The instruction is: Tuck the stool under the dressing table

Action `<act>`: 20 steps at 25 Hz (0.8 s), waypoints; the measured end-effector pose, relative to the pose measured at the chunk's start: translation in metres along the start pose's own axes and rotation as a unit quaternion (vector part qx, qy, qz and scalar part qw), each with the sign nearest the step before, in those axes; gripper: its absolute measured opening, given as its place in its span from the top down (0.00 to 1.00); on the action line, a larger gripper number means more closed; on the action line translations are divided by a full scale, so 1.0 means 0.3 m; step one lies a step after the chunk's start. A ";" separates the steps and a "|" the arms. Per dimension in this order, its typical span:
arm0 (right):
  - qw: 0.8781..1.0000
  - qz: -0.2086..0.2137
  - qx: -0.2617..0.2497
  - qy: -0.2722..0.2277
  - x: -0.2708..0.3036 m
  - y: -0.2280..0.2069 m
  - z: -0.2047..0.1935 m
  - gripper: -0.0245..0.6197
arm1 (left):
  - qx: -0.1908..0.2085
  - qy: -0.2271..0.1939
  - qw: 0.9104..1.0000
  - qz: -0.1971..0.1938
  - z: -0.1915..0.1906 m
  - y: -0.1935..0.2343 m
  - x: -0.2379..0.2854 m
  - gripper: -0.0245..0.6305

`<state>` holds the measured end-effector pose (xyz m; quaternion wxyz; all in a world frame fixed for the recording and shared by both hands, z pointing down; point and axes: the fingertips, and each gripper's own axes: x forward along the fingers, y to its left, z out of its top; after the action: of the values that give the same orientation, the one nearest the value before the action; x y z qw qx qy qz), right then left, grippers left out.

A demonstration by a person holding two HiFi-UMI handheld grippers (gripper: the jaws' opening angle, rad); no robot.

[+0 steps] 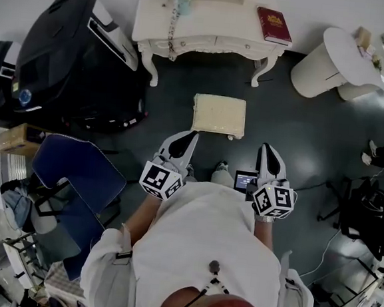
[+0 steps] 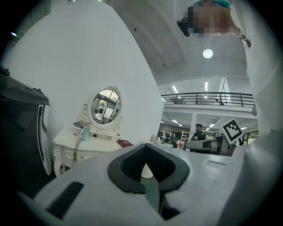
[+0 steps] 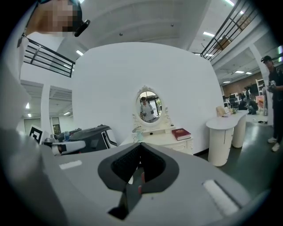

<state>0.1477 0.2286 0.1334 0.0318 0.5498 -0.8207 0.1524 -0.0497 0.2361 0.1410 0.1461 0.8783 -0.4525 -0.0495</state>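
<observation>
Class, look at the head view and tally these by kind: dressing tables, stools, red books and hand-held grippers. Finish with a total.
Dressing table: 1
Stool: 1
Red book: 1
Grippers: 2 (left gripper, right gripper)
Total: 5

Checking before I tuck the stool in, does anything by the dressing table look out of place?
The stool stands out in front of the dressing table, not under it. A beaded strand trails over the table's front edge near its left legs. Nothing looks spilled or broken.
</observation>
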 end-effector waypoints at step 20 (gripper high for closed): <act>0.988 0.147 -0.007 0.043 0.612 -0.389 0.149 0.95 | 0.006 0.003 0.991 0.131 0.019 0.110 0.539 0.95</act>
<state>0.1871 0.0113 0.1564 0.0482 0.4157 -0.8915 0.1734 0.0179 0.0860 0.1530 0.1478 0.8123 -0.5636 -0.0247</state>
